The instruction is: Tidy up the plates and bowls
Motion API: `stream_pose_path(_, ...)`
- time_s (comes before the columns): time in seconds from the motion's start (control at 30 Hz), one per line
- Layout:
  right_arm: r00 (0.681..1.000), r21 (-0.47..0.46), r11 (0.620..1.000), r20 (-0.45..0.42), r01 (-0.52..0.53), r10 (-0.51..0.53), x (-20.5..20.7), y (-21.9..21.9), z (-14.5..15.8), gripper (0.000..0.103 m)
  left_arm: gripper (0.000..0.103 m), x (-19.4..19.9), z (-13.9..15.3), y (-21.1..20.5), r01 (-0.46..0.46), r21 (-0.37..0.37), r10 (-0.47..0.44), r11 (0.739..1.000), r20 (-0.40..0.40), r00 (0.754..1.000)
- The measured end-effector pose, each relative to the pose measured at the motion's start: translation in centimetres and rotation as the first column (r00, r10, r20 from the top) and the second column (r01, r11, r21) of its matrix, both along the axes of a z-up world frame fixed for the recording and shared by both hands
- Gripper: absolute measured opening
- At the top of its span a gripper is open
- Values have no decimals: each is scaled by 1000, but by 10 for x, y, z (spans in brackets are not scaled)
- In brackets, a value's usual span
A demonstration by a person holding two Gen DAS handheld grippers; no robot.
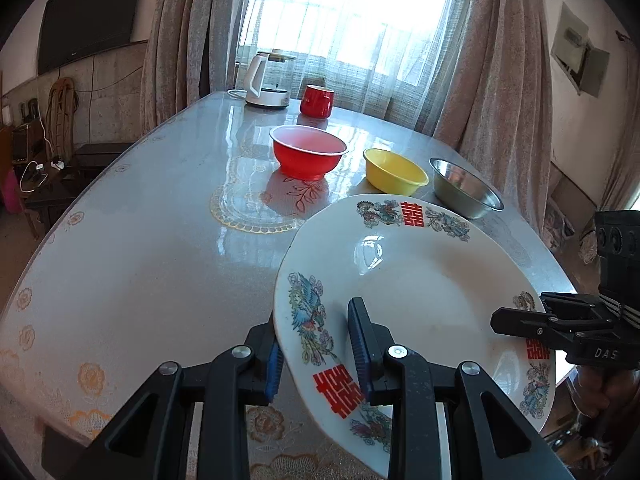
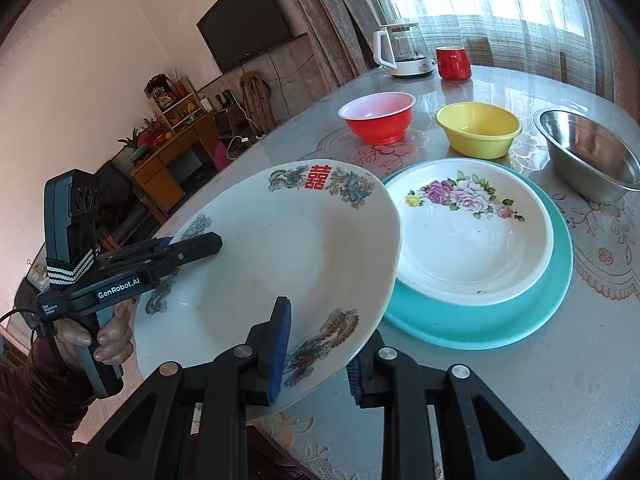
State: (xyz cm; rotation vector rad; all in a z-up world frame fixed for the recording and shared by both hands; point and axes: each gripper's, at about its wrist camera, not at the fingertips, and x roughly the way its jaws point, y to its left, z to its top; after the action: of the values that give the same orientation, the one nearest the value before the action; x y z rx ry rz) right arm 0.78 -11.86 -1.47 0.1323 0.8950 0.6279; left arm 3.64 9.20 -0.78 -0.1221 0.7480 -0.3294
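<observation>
Both claws clench opposite rims of the phoenix plate (image 2: 280, 248), held tilted above the table (image 2: 520, 380): left gripper (image 1: 318, 346) and right gripper (image 2: 320, 354). Level it, then lower it centred onto the floral plate (image 2: 472, 236) stacked on the teal plate (image 2: 520, 320) to its right.

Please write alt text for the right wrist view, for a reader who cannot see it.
Both tools grip a white plate with red characters by opposite rims, tilted above the table: right tool near, left tool at left. Beside it a floral plate sits on a teal plate; beyond stand a red bowl, yellow bowl and steel bowl.
</observation>
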Motion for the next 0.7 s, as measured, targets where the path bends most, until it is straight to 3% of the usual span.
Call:
stream_pose_path(0.17,996,-9,997,28,80,-80,4,-23,10,26,30,26,11,-29,80,20,-81,997,33,996)
stream_pose_path(0.4,975,-17,976,54,216,-215,18,-62,18,26,30,69,17,-72,177,26,-177,984,16,984)
stream_pose_path(0.7,954,-41,953,37,299,-298,43,-98,10,26,31,105,4,-110,221,45,-220,974,-40,975)
